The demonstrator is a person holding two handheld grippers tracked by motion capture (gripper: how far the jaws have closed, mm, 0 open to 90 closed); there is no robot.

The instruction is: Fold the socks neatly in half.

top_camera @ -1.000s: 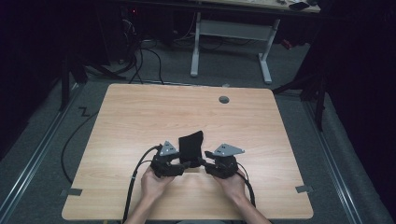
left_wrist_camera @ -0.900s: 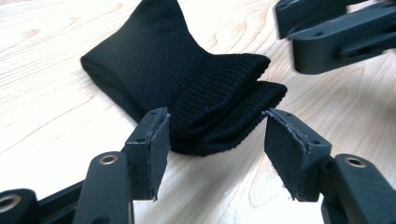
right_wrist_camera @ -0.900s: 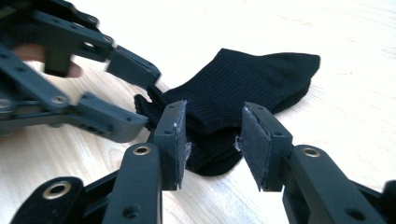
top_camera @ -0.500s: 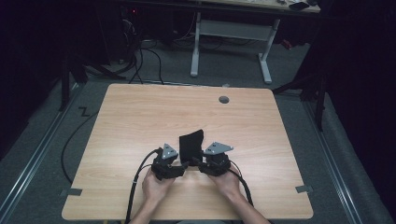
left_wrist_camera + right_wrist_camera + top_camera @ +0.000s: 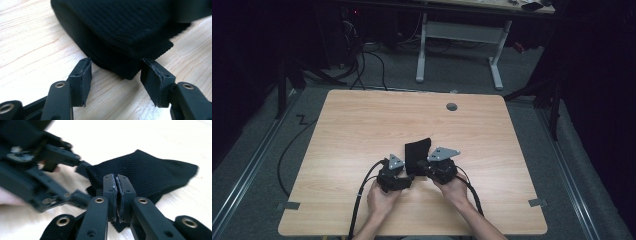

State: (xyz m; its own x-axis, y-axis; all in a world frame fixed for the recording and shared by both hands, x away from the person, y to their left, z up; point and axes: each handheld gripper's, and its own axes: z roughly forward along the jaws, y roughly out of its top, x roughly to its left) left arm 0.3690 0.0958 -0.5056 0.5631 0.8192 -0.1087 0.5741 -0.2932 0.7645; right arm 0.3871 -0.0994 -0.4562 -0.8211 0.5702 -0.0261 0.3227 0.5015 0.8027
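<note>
A black ribbed cloth [image 5: 417, 151] lies on the wooden table [image 5: 362, 125], near the front middle. My left gripper [image 5: 410, 175] comes at its near left corner. In the left gripper view the left gripper [image 5: 115, 72] is open, the cloth's [image 5: 120, 37] corner sits between the pads, and neither pad presses on it. My right gripper [image 5: 425, 170] is at the cloth's near right edge. Its jaws have just been closing, and in the right gripper view the right gripper [image 5: 117, 192] is pinched shut on the cloth's [image 5: 150, 172] near edge. The left gripper's fingers [image 5: 80, 167] show there too.
A round cable hole [image 5: 452, 106] sits near the table's far edge. Tape marks [image 5: 288, 205] [image 5: 537, 202] lie at the front corners. Cables [image 5: 287, 165] trail over the floor at the left. A white desk frame [image 5: 457, 35] stands beyond the table.
My right gripper has shifted left toward the cloth and its jaws have come together on the cloth's edge. The left gripper has stayed put and open.
</note>
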